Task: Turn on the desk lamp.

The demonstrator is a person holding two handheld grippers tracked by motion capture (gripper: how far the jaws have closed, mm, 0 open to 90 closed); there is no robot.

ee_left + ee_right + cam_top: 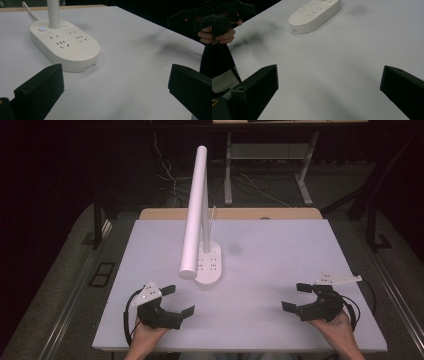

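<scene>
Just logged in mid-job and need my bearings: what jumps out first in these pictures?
A white desk lamp stands at the table's middle, its long tube head angled toward the person, its oval base carrying sockets and a lit blue button. The left gripper and right gripper flank it near the front edge, jaws open and empty.

A dim room — grey carpet (60, 285), trailing cables (167, 172) and a metal-legged desk (305, 170) behind the white-topped table (280, 245).
</scene>
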